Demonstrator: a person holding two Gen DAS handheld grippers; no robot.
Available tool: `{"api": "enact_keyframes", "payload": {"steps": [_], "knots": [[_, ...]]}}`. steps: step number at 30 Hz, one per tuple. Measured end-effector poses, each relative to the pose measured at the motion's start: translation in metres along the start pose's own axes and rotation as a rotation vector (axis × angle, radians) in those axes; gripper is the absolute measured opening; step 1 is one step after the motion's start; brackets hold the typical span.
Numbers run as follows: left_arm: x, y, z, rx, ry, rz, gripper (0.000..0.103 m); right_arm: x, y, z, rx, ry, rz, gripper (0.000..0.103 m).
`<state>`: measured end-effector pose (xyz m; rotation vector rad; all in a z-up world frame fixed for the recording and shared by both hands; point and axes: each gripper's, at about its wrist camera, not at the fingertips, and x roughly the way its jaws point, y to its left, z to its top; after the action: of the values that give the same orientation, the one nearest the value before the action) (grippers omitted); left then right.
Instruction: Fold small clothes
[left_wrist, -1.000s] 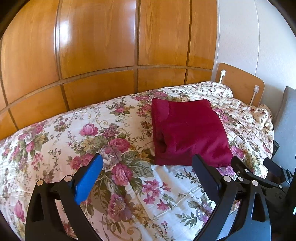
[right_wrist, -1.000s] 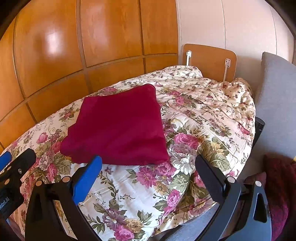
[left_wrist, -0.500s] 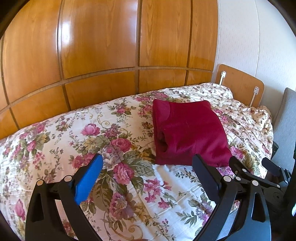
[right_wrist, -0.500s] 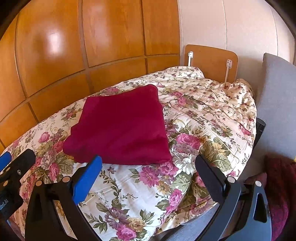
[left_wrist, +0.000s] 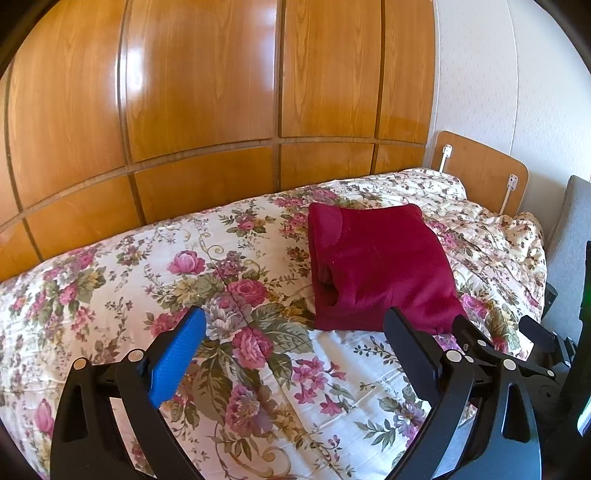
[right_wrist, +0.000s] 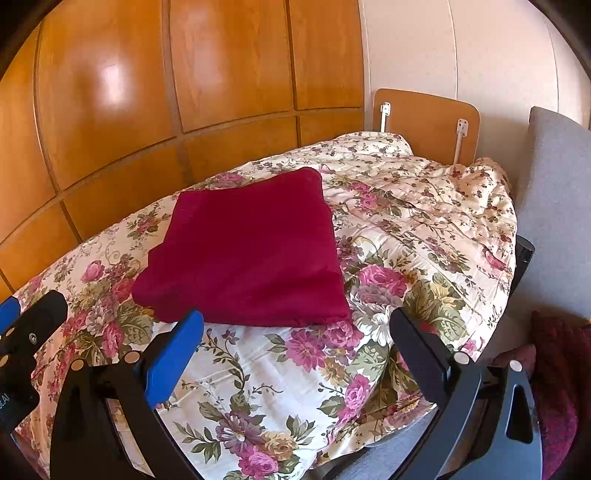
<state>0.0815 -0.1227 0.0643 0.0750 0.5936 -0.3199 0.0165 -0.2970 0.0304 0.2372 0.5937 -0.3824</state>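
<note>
A dark red garment (left_wrist: 380, 269) lies folded into a rough square on the floral bedspread (left_wrist: 229, 295); the right wrist view shows the same garment (right_wrist: 251, 254) smooth on top. My left gripper (left_wrist: 293, 325) hangs open over the quilt, just short of the garment's near left edge. My right gripper (right_wrist: 295, 328) is open too, hovering at the garment's near edge without touching it. Nothing is between either pair of fingers. The right gripper's black frame (left_wrist: 491, 350) shows at the lower right of the left wrist view.
Wooden wall panels (left_wrist: 207, 110) run behind the bed. A small wooden board (right_wrist: 424, 122) stands at the bed's far end. A grey cushion (right_wrist: 554, 206) sits at the right, with more dark red fabric (right_wrist: 557, 369) below it off the bed.
Both grippers have drawn back slightly from the folded garment; it sits a little farther off in both views. The garment itself has not moved.
</note>
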Motion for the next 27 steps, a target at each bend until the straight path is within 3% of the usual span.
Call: {"api": "enact_keyframes", "payload": {"steps": [27], "knots": [[0.0008,0.0007,0.0047,-0.007,-0.013,0.030,0.099,0.0095,0.0073,-0.0068,-0.025,0.031,0.021,0.101]]}}
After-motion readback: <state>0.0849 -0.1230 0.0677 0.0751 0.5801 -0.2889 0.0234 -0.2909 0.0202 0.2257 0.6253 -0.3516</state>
